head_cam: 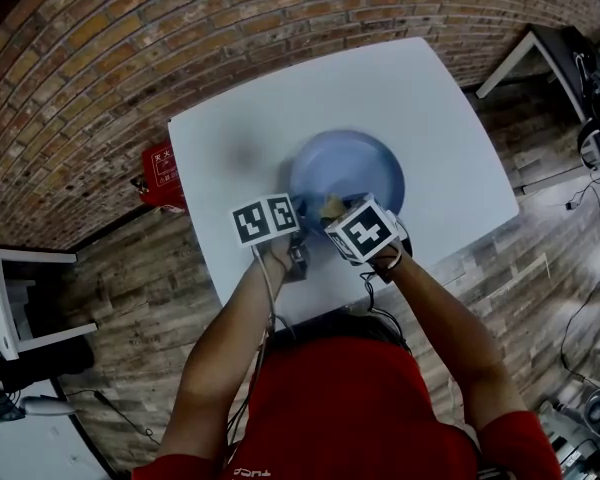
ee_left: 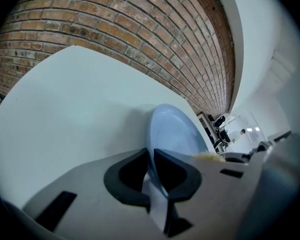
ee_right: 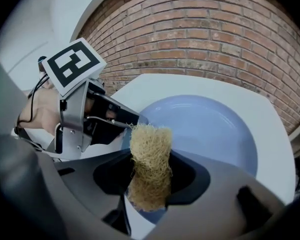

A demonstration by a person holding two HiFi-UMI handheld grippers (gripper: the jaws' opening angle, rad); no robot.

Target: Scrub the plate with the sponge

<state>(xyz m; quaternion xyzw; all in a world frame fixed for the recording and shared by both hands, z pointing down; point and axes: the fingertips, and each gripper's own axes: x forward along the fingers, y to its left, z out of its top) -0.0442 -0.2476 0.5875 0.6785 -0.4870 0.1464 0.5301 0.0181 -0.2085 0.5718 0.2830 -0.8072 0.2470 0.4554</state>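
Observation:
A pale blue plate [head_cam: 348, 173] rests on the white table [head_cam: 240, 138]. My left gripper [ee_left: 151, 170] is shut on the plate's [ee_left: 174, 134] near left rim, which runs edge-on between its dark jaws. In the right gripper view the plate [ee_right: 210, 129] fills the middle. My right gripper [ee_right: 150, 176] is shut on a tan fibrous sponge [ee_right: 150, 156], whose top sticks out over the plate's near edge. The sponge [head_cam: 332, 206] shows just beyond the marker cubes of the left gripper [head_cam: 298, 240] and right gripper [head_cam: 342, 220] in the head view.
A brick wall [head_cam: 130, 48] runs behind the table. A red box [head_cam: 163, 173] stands on the wooden floor at the table's left. A white shelf unit [head_cam: 10, 298] is at far left, and a desk with cables [head_cam: 570, 78] at far right.

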